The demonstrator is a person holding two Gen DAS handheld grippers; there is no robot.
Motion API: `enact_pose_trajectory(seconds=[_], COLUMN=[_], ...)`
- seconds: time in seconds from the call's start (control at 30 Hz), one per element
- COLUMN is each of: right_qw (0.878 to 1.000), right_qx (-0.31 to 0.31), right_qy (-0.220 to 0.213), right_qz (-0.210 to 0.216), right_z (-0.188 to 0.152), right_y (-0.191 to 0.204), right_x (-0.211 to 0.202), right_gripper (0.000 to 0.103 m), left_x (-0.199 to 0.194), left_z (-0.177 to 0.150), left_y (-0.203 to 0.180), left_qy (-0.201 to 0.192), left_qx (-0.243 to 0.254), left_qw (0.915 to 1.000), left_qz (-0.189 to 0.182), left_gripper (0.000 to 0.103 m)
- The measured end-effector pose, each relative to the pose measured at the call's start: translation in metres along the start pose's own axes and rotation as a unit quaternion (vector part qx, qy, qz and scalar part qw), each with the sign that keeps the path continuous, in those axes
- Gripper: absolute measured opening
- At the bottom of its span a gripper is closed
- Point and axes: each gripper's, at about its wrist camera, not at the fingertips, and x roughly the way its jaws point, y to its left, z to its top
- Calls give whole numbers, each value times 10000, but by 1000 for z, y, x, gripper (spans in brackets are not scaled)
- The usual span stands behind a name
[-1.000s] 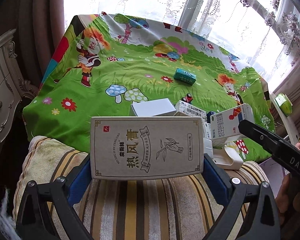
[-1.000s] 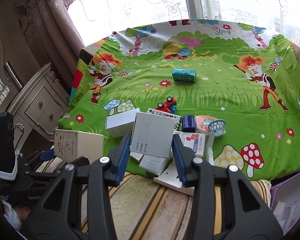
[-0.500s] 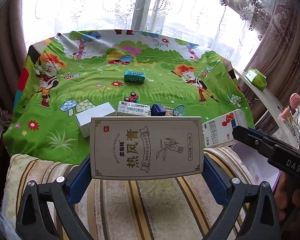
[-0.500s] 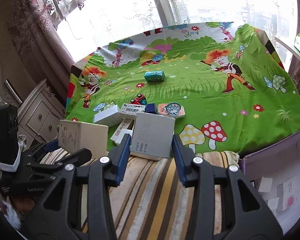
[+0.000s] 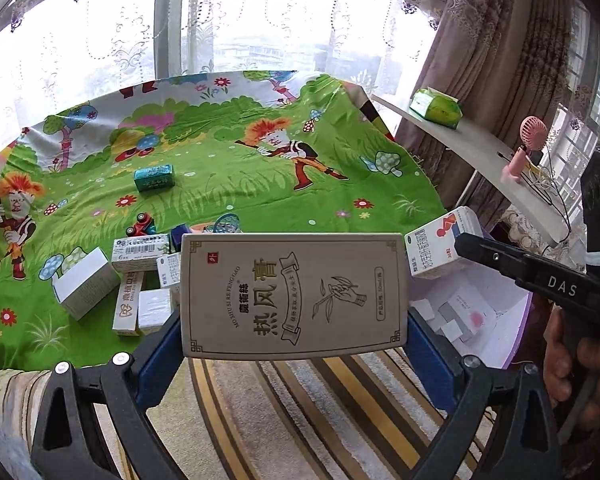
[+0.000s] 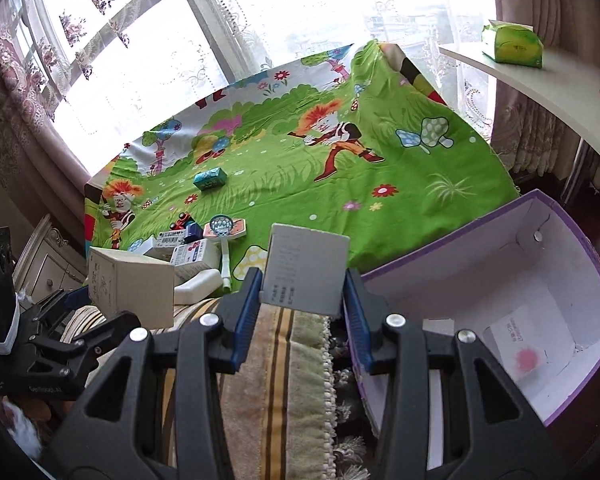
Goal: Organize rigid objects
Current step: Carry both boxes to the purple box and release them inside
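My left gripper (image 5: pixel 294 312) is shut on a beige medicine box (image 5: pixel 294 296) with Chinese print, held above the striped cushion; it also shows in the right wrist view (image 6: pixel 130 284). My right gripper (image 6: pixel 302 276) is shut on a white medicine box (image 6: pixel 306 268), seen from the side in the left wrist view (image 5: pixel 440 246). A purple-rimmed open box (image 6: pixel 496 280) with white inside sits low at the right, with a few small white boxes inside (image 5: pixel 460 312). Several small boxes (image 5: pixel 140 276) and a teal box (image 5: pixel 154 177) lie on the green cartoon cloth.
A red toy car (image 5: pixel 142 224) and a small blue net scoop (image 6: pixel 222 226) lie among the boxes. A white shelf (image 5: pixel 480 148) at the right holds a green tissue pack (image 5: pixel 436 108) and a pink fan (image 5: pixel 530 140). A dresser (image 6: pixel 44 264) stands left. A striped cushion (image 5: pixel 300 408) lies below.
Both grippers swung right with their boxes still held. The purple open box has come into view at the right, with the white box now near its rim.
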Motion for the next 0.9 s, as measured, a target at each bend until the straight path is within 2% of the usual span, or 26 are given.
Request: enact_pose_trajectory(seconds=[0.2, 0.3, 0.43, 0.6, 0.7, 0.83, 0.9], right_qw=[9986, 9972, 9951, 9925, 9914, 9908, 9907], right_qx=[373, 526, 688, 823, 888, 932, 936], right_qy=[-196, -284, -361, -427, -439, -437, -436], right_qz=[-326, -458, -611, -799, -854, -884, -889], right_z=[5, 7, 9, 11, 10, 10, 9], right_y=[-43, -61, -80, -97, -105, -111, -113], right_x=[-15, -22, -28, -32, -34, -34, -34], right_gripper=[46, 46, 46, 46, 46, 46, 46], left_x=[20, 29, 43, 69, 85, 103, 105], left_z=[12, 19, 30, 40, 45, 50, 50], left_y=[-40, -58, -77, -90, -92, -96, -96], left_qy=[173, 223, 361, 686, 918, 1181, 1205], left_qx=[217, 334, 324, -80, -454, -742, -831], left_qw=[9981, 9967, 9932, 9844, 9760, 9664, 9653], left_qz=[-547, -705, -1062, -1618, -1924, -2157, -2161], left_gripper=[101, 101, 101, 101, 101, 102, 102])
